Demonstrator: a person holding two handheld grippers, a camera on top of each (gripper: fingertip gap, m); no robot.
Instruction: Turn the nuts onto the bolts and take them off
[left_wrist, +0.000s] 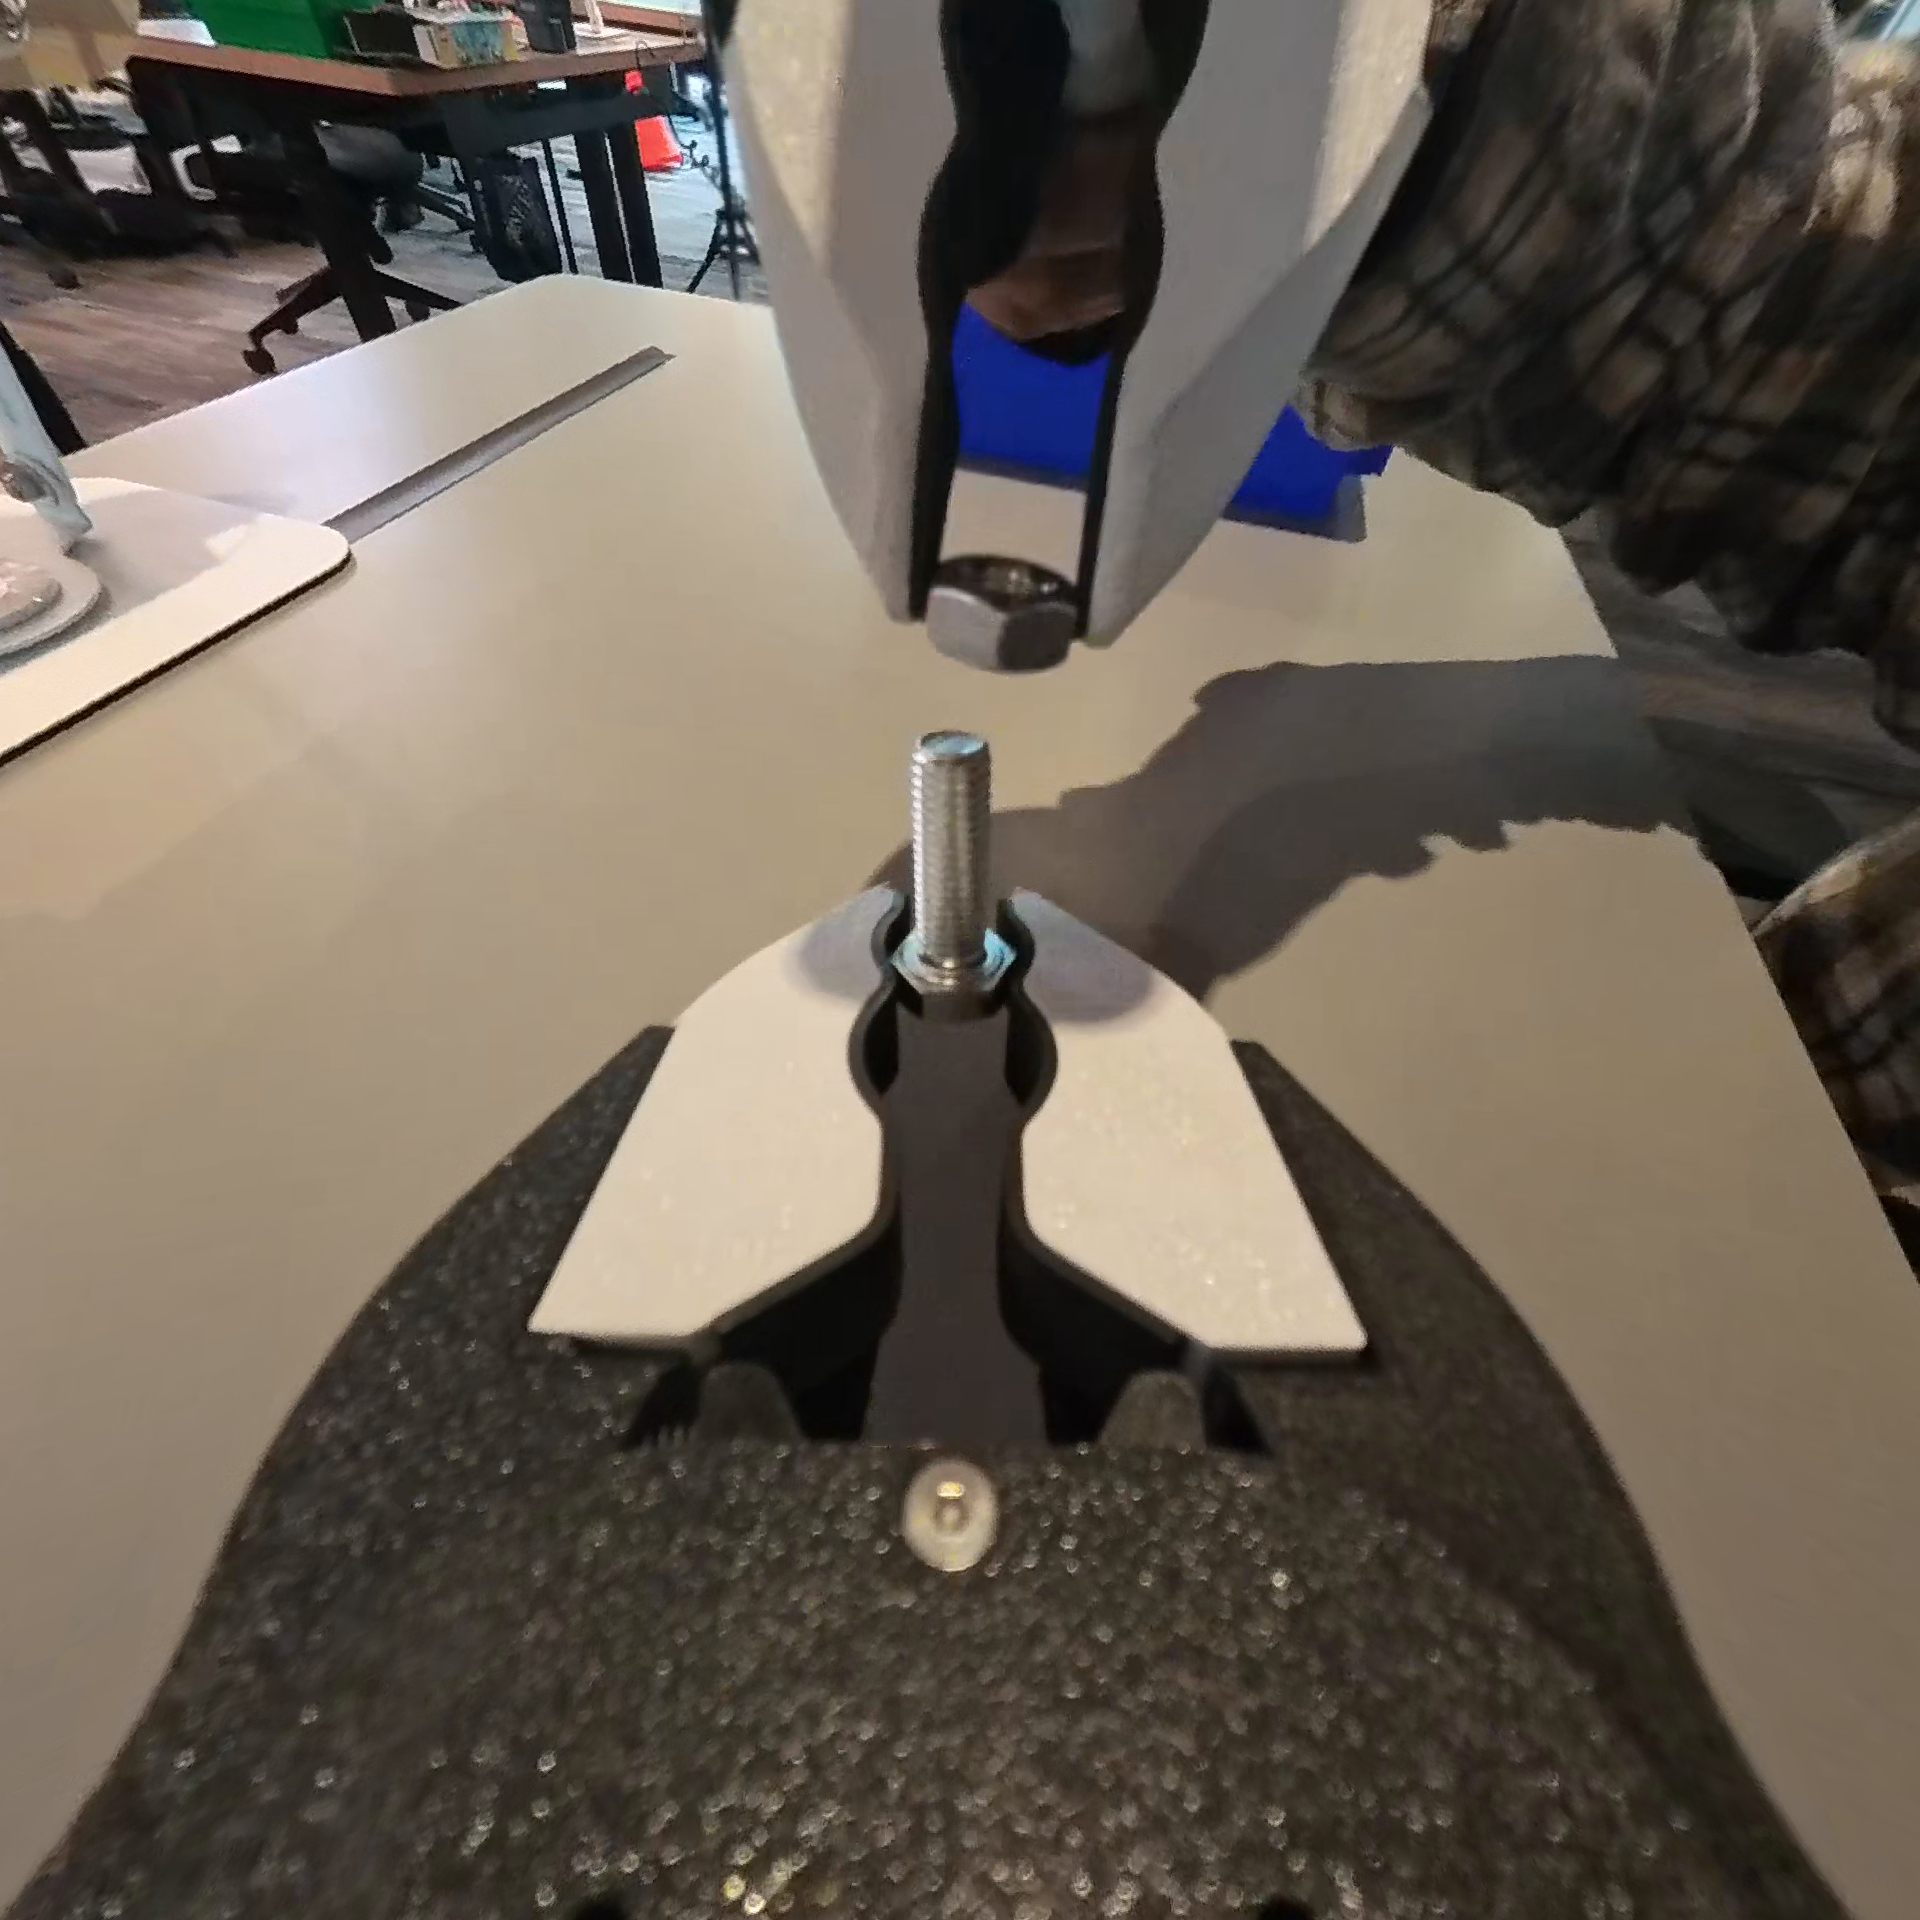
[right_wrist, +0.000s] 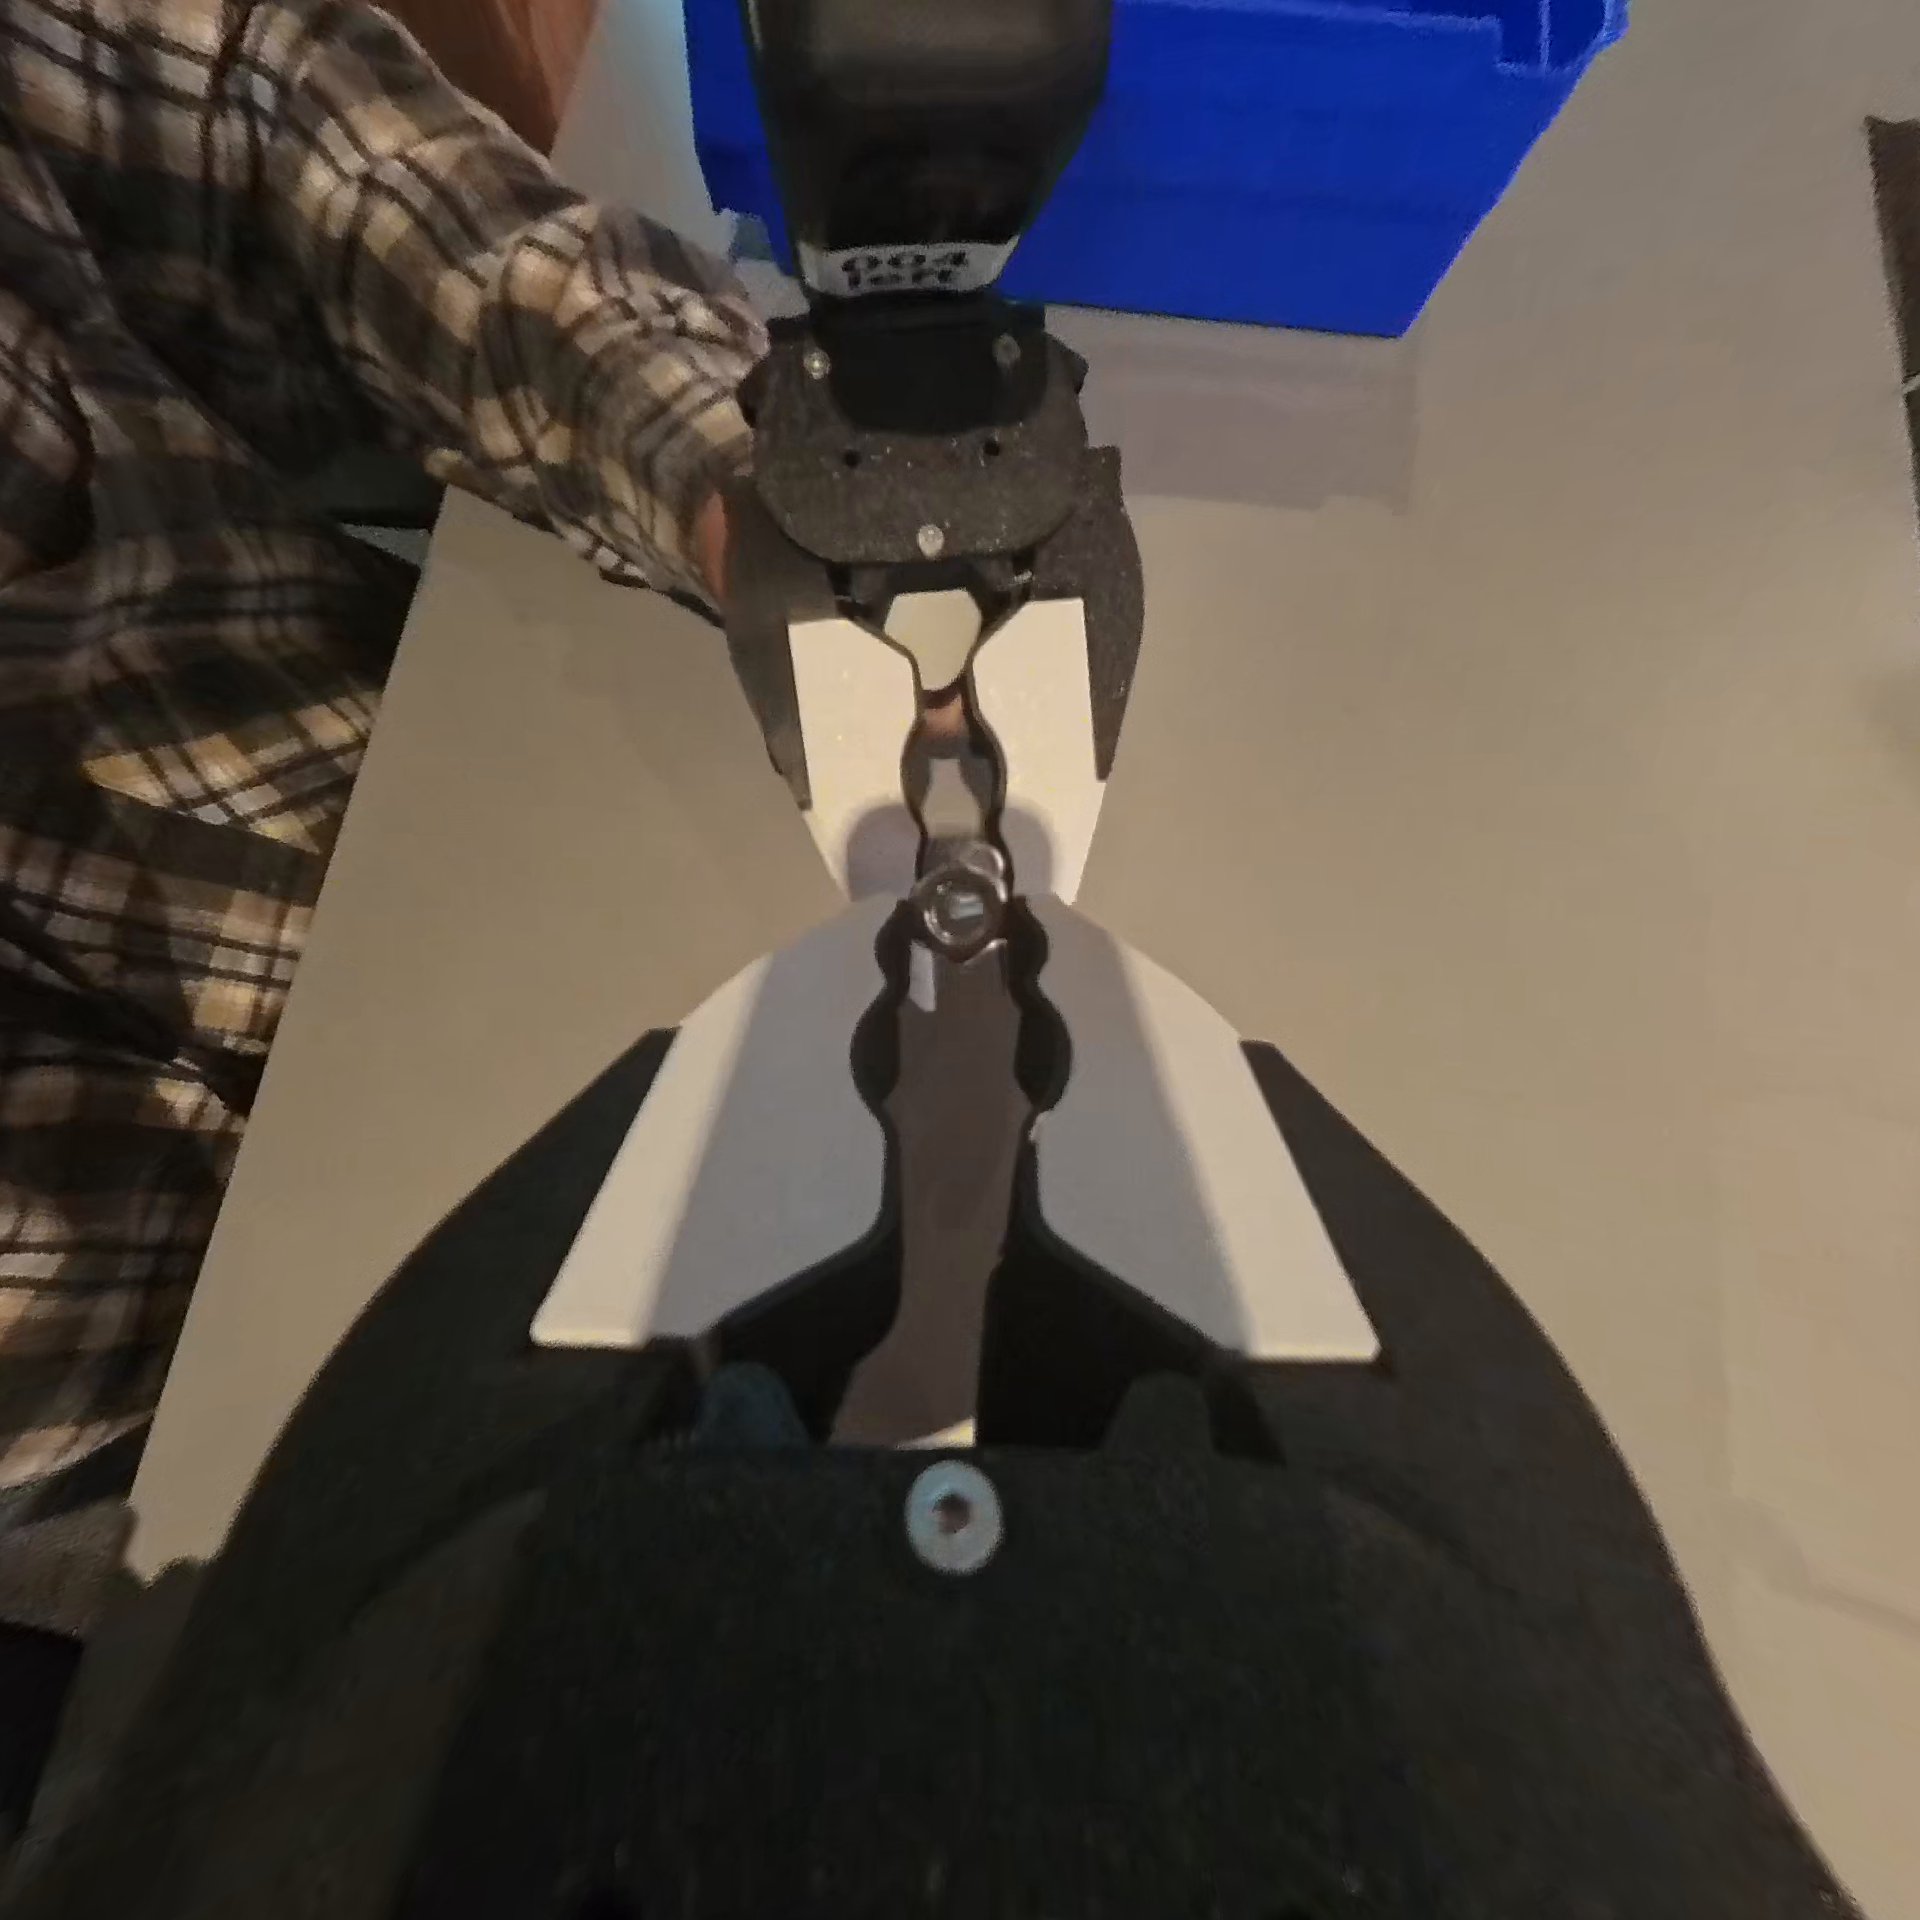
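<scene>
The left gripper (left_wrist: 948, 971) is clamped on the bolt (left_wrist: 948, 831) by its head, shank upright and pointing at the right gripper (left_wrist: 1000, 613). That gripper pinches the nut (left_wrist: 1000, 629) just beyond the bolt's tip, apart, hole roughly in line with the shank. Farther off stands a blue bin (right_wrist: 1299, 156).

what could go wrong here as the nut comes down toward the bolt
1. Cross-threading: the nut hangs above the bolt, apart from it, and sits slightly off its axis in the left wrist view.
2. The right gripper pinches the nut only at its fingertips, so pressing down may twist or drop it.
3. The left gripper holds the bolt by its head only; a side push could tip it.
</scene>
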